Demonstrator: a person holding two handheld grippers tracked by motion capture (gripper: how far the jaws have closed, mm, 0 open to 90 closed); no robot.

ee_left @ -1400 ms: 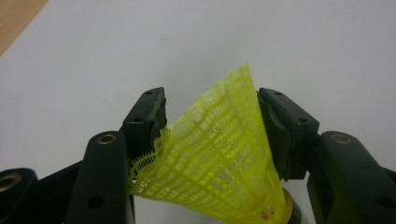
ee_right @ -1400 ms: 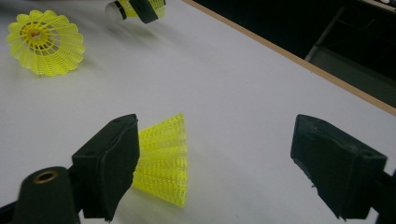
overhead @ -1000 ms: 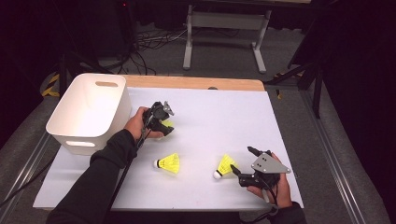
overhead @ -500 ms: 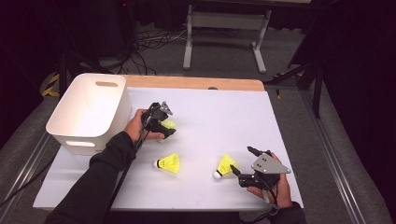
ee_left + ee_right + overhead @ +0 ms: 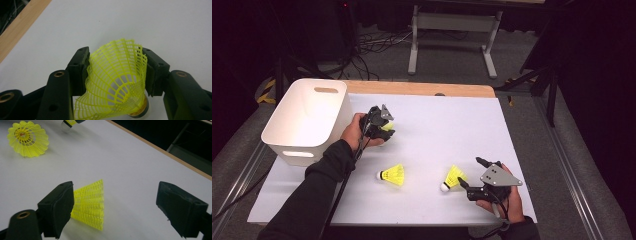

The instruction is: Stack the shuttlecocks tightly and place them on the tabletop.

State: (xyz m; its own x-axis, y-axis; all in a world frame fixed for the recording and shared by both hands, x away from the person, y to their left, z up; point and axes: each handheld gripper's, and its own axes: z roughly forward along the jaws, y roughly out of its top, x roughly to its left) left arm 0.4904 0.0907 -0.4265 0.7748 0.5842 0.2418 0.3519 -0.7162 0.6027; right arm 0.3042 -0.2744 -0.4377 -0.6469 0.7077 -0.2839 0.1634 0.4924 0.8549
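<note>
Left tongs (image 5: 116,72) just closed, pinching the yellow shuttlecock's (image 5: 115,82) skirt between them

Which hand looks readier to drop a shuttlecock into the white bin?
Left. The left gripper is already clamped on a yellow shuttlecock, right beside the white bin. The right gripper sits open beside another shuttlecock, farther away.

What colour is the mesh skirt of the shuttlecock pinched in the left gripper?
Bright yellow; the shuttlecock shows best in the left gripper view.
</note>
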